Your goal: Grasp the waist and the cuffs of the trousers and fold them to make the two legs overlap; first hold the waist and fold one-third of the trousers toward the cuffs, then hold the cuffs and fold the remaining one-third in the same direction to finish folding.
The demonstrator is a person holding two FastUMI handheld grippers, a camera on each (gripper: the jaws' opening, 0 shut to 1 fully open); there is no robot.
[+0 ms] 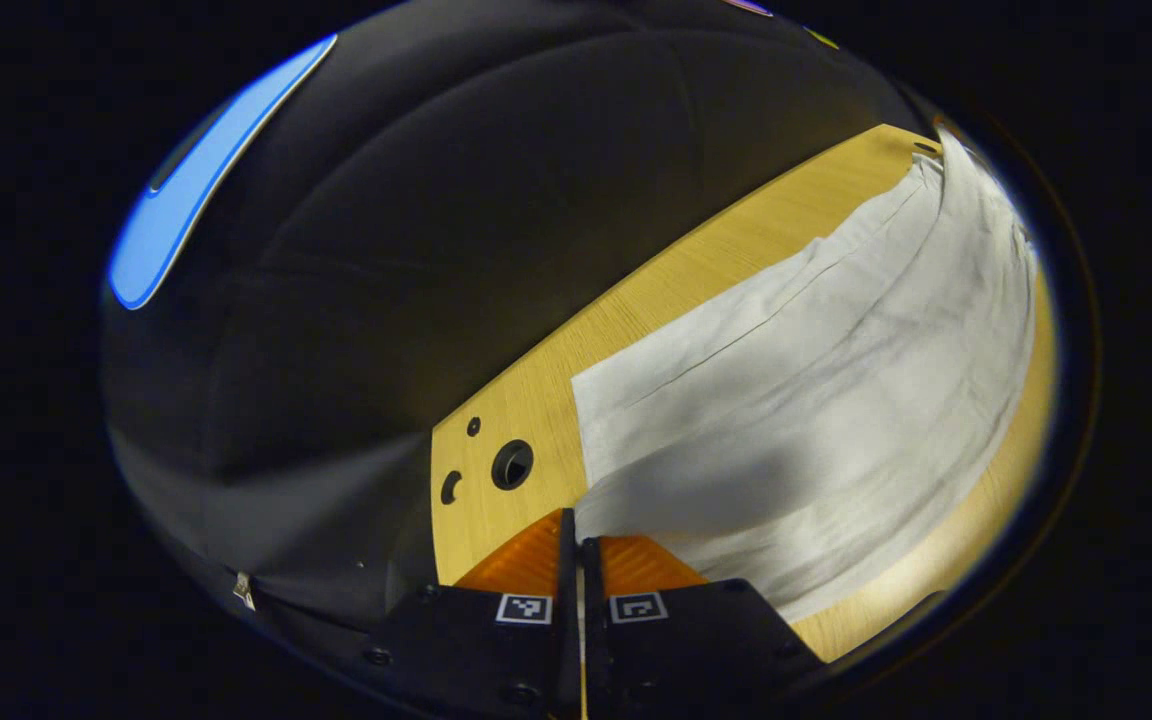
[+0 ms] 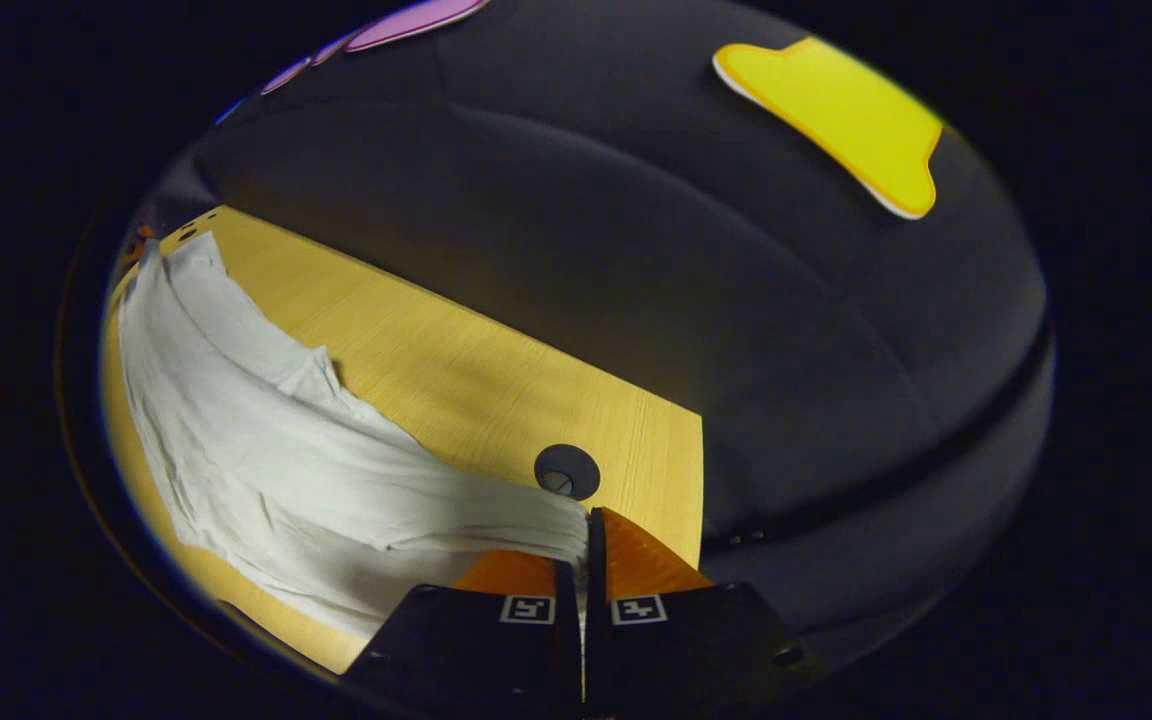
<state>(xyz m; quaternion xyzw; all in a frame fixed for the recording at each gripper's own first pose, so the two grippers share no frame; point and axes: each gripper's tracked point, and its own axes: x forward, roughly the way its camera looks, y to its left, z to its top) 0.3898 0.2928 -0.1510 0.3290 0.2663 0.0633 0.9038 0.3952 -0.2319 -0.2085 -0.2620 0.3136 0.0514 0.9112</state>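
1. The white trousers [image 1: 816, 400] are lying spread on the wooden table [image 1: 526, 400], long axis running along the table from one gripper to the other.
2. In left gripper view, the garment is stretching away from the left gripper [image 1: 581, 545] toward the upper right, narrowing w/ distance.
3. Left gripper is pressing its two fingers together on the near edge of the cloth; the hem is lifting a bit there, casting a shadow.
4. In right gripper view, the trousers [image 2: 266, 450] are running toward the upper left; far end is reaching the table's far corner.
5. Right gripper [image 2: 591, 545] is clenching the near end of the fabric, which is bunching into pleats at the tips.
6. A round cable hole [image 2: 566, 472] in the table [image 2: 456, 380] is sitting just beside the right gripper's tips.
7. Which end is waist & which is cuffs, I cannot tell.
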